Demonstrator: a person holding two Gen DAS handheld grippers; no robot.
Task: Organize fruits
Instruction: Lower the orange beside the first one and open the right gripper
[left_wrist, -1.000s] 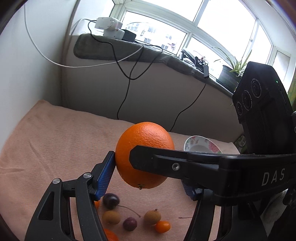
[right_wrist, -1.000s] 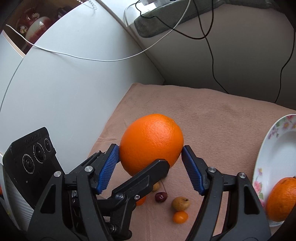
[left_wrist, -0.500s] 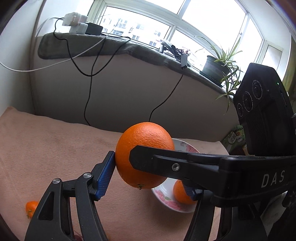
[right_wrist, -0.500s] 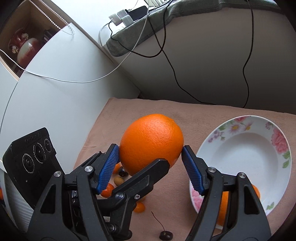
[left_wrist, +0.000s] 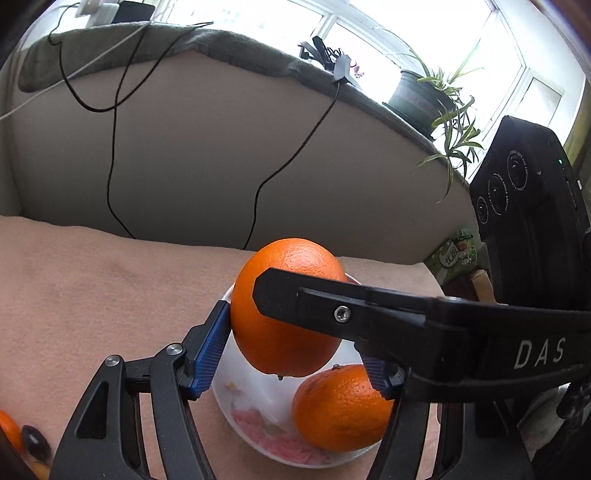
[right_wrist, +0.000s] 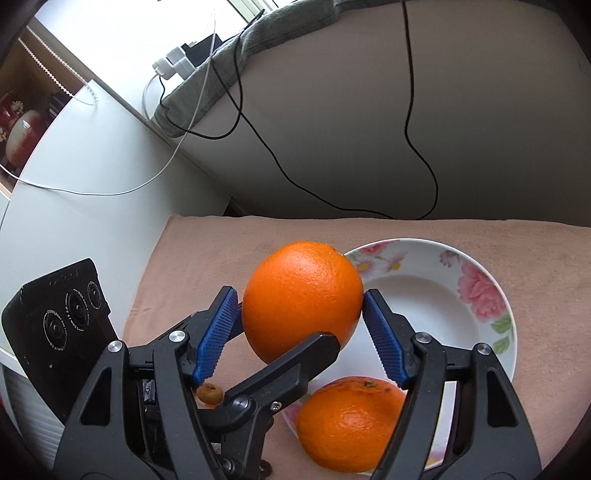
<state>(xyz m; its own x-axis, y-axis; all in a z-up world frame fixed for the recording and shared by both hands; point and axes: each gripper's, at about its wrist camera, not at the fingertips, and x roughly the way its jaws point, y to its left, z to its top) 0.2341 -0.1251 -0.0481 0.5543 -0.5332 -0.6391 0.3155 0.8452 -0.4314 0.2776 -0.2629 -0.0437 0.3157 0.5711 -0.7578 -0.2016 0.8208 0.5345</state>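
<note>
An orange (left_wrist: 290, 306) sits squeezed between the blue pads of both pairs of fingers, the left gripper (left_wrist: 295, 350) and right gripper (right_wrist: 301, 332) each closed on it, held above the near rim of a floral bowl (right_wrist: 480, 295) on the bench. A second orange (right_wrist: 351, 421) lies in the bowl (partly hidden by fingers). Small fruits (left_wrist: 33, 441) at the left view's edge are cut off, hard to identify.

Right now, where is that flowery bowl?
The floral bowl sits on the pink cloth, low and right in the right wrist view, just behind the held orange; another orange lies in its near side.
</note>
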